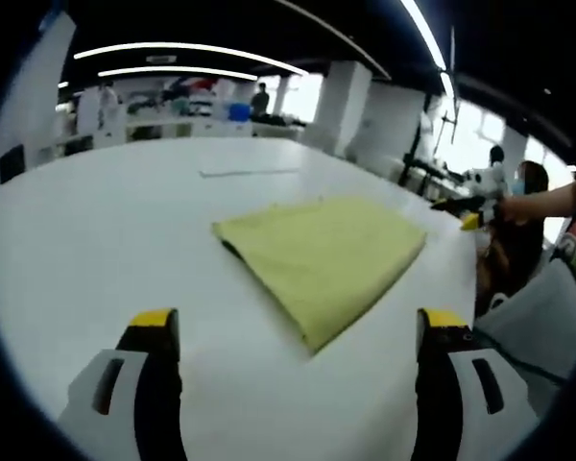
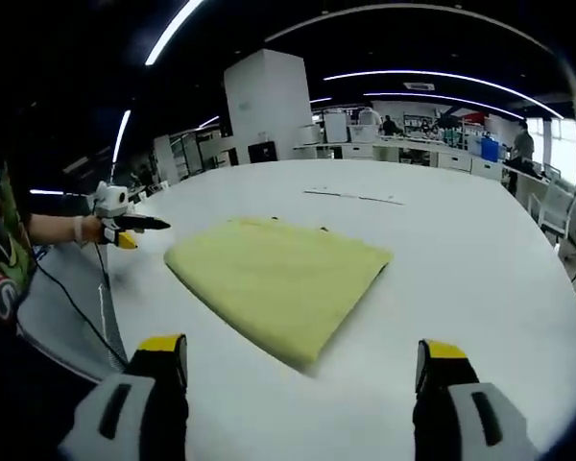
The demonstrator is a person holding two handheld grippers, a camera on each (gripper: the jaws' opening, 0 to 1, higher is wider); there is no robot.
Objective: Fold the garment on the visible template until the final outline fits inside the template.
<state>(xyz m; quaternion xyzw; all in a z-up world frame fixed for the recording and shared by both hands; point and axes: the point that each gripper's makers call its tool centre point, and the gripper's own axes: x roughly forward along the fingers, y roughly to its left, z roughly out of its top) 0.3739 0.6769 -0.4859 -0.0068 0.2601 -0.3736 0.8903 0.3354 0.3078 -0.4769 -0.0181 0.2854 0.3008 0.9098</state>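
Between the left gripper [image 1: 300, 331] jaws, which stand wide apart with nothing in them, lies bare white tabletop [image 1: 96, 240]. Just ahead of those jaws sits the yellow-green garment [image 1: 326, 254], folded into a flat square. One corner of it points back toward the gap between the jaws. It touches neither jaw.

In the right gripper view, the right gripper [image 2: 304, 351] jaws are also spread wide and hold nothing. The garment [image 2: 278, 279] lies just ahead of them too, flat on the tabletop [image 2: 461, 240], with its near corner pointing at the gap.

Nothing lies between either pair of jaws and the garment.

Past the garment, farther from the jaws, a thin dark line [image 1: 250, 173] is on the tabletop. It shows in the right gripper view as well [image 2: 350, 197]. I cannot tell what it is.

Off to the left of the right jaws, a person's hand [image 2: 84, 229] holds the other gripper out over the tabletop's edge, near the garment's side. A black cable [image 2: 77, 307] hangs down from it.

Far behind the tabletop stand white pillars [image 2: 264, 106], benches with clutter [image 1: 163, 120] and some people [image 1: 259, 99]. Long ceiling lights [image 2: 432, 82] glow overhead.
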